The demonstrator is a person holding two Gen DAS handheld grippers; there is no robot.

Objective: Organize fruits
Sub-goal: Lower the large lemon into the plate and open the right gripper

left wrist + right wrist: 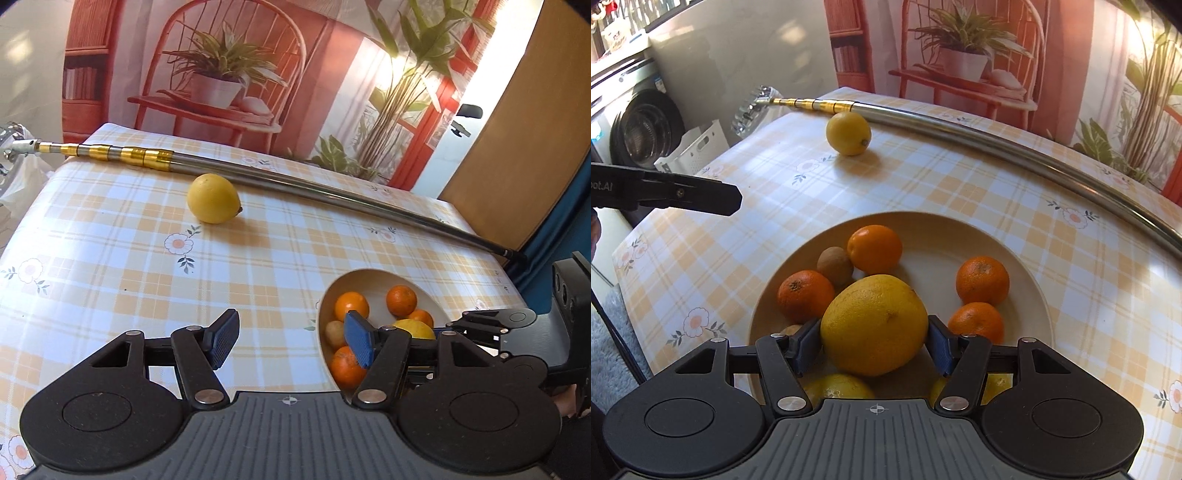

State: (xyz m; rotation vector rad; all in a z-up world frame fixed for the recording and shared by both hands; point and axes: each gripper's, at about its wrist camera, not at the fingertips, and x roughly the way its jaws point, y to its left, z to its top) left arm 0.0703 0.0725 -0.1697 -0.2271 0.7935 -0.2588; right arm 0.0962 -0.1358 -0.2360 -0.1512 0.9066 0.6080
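Nearest to us, our right gripper (874, 345) has its blue pads pressed against both sides of a large yellow grapefruit (874, 325), which we hold over the near part of a shallow cream bowl (1027, 275). Under and behind our fingers, two more yellow fruits (836, 386) lie at the bowl's near edge, partly hidden. Further into the bowl we see four oranges: one left of the grapefruit (803, 299), one at the back (874, 249), and two on the right (982, 280), one nearer than the other. A brown kiwi (834, 264) sits between the left and back oranges, touching both.

Our left gripper (291, 339) hangs above the checked, flower-printed tablecloth (110, 258) just left of the bowl, its jaws spread wide and holding nothing. In the right wrist view its black finger reaches in from the left edge, with the partial white lettering "oot.AI" on its body.

Beyond the bowl, well apart from it, a single lemon (848, 133) lies on the cloth. Just behind the lemon a long telescopic metal pole (960, 127) with gold-coloured sections runs across the table, its clear toothed head (750, 110) overhanging the left edge.

Past the table, to the left, stand a white slotted basket (690, 147) and a front-loading washing machine (639, 129). Behind hangs a printed backdrop (960, 48) of a red chair with a potted plant.
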